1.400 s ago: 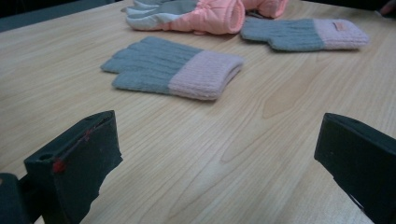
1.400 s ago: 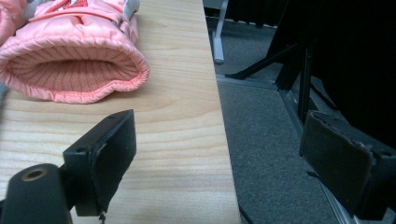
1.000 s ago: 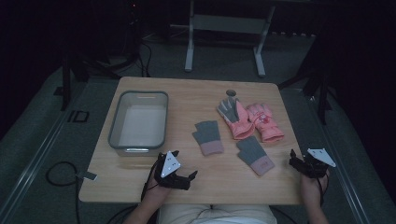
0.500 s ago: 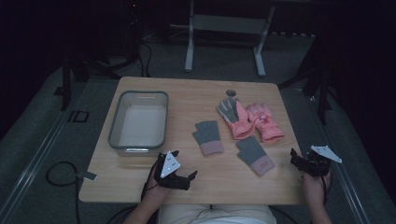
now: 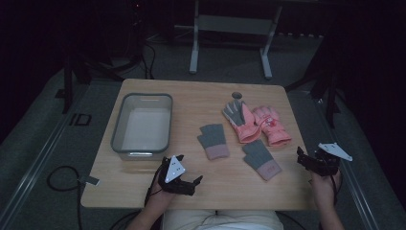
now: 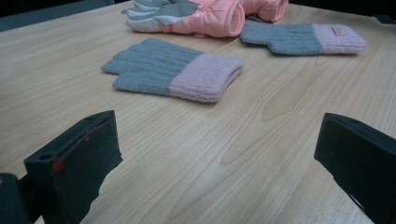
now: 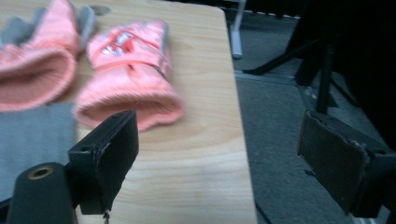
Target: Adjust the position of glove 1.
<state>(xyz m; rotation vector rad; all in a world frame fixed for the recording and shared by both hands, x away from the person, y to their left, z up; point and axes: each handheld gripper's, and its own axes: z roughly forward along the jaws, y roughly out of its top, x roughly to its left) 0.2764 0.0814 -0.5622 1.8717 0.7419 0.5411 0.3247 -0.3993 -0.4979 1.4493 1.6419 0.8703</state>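
Two grey-and-pink knit gloves lie flat on the wooden table point(image 5: 191, 105), one point(image 5: 213, 140) near the middle and one point(image 5: 261, 159) to its right. Behind them lie two pink ski gloves point(image 5: 242, 122) point(image 5: 271, 125) side by side. My left gripper point(image 5: 197, 181) rests near the front edge, open and holding nothing, its jaws facing the nearer knit glove point(image 6: 173, 70). My right gripper point(image 5: 300, 158) hovers at the table's right edge, open, with a pink ski glove point(image 7: 130, 70) just beyond its left jaw.
A grey plastic bin point(image 5: 146, 96) stands on the left half of the table. A small round hole point(image 5: 237, 95) sits near the far edge. Dark floor, cables and a metal stand point(image 5: 230, 28) surround the table.
The right gripper has shifted slightly up and outward at the table's right edge. The left gripper and the gloves have not moved.
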